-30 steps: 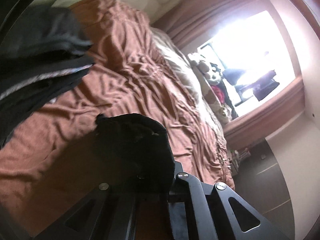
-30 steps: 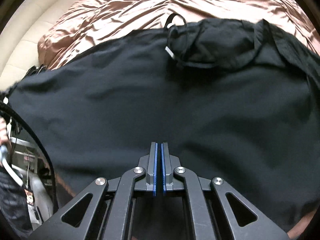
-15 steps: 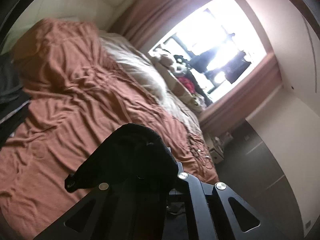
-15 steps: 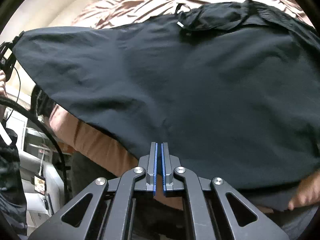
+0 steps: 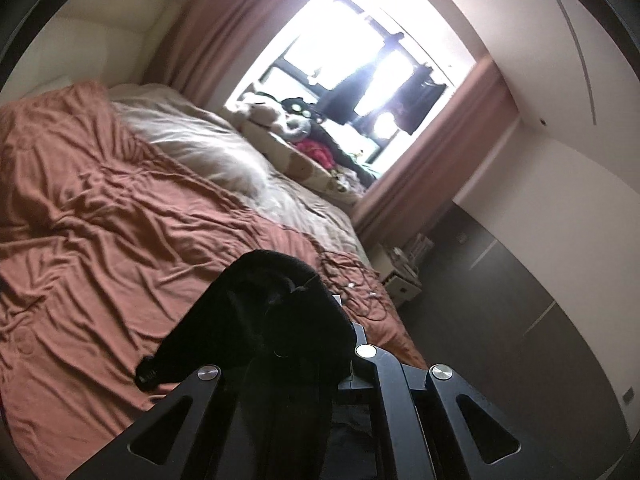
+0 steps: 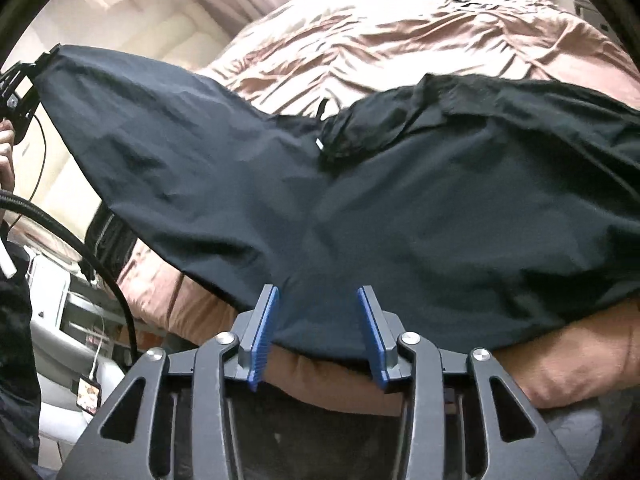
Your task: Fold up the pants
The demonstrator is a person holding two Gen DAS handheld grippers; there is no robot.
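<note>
Bed (image 6: 400, 40): rumpled brown sheet.
Pants (image 6: 400, 208): black, spread across the bed's near edge.
Left gripper (image 5: 320, 344): clamped on a raised pants corner.
Right gripper (image 6: 318, 328): jaws opening, pants hem between them.

The left gripper (image 5: 320, 344) stays clamped on black cloth, raised, while the right gripper's (image 6: 318, 320) jaws are opening.

Black pants (image 5: 276, 320) hide the left tool's (image 5: 320, 364) fingertips.

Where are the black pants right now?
In the right wrist view the black pants lie spread across the rust-brown bedspread, one corner lifted up-left by the left gripper.
</note>
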